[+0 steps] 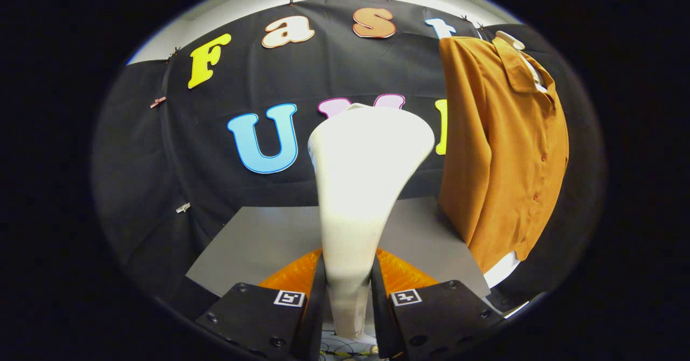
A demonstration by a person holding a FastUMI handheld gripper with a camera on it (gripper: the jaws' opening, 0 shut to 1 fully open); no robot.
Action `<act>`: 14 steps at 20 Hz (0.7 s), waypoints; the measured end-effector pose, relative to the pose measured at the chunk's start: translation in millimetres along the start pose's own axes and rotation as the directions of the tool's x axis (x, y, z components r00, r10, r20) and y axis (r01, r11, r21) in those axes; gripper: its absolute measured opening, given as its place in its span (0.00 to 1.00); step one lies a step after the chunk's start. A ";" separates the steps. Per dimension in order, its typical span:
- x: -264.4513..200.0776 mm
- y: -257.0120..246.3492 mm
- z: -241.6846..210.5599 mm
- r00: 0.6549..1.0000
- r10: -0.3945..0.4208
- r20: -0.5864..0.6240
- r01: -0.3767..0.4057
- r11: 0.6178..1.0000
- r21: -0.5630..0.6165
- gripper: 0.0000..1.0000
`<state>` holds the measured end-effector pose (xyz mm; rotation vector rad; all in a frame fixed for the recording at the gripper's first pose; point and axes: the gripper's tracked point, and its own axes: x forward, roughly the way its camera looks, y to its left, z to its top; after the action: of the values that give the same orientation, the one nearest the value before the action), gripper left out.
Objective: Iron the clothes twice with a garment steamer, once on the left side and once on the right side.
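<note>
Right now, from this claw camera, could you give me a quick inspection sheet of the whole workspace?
Surface: grey table, bare where visible.
Job's things: white garment steamer upright between the fingers; brown-orange shirt hanging beyond them, to the steamer's right, apart from the head.
Clutter: orange ribbed thing just behind the fingers, unclear what.
Claw: claw shut on the steamer handle, both fingers pressing.
Cables: thin wires under the handle.
Surroundings: black cloth wall, clipped up.
</note>
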<state>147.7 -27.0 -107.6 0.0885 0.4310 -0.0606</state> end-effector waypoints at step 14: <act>-111.1 -70.2 -3.9 0.990 -0.098 0.106 0.083 0.987 0.139 0.43</act>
<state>39.9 -92.0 -69.6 0.1976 0.3181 -0.1832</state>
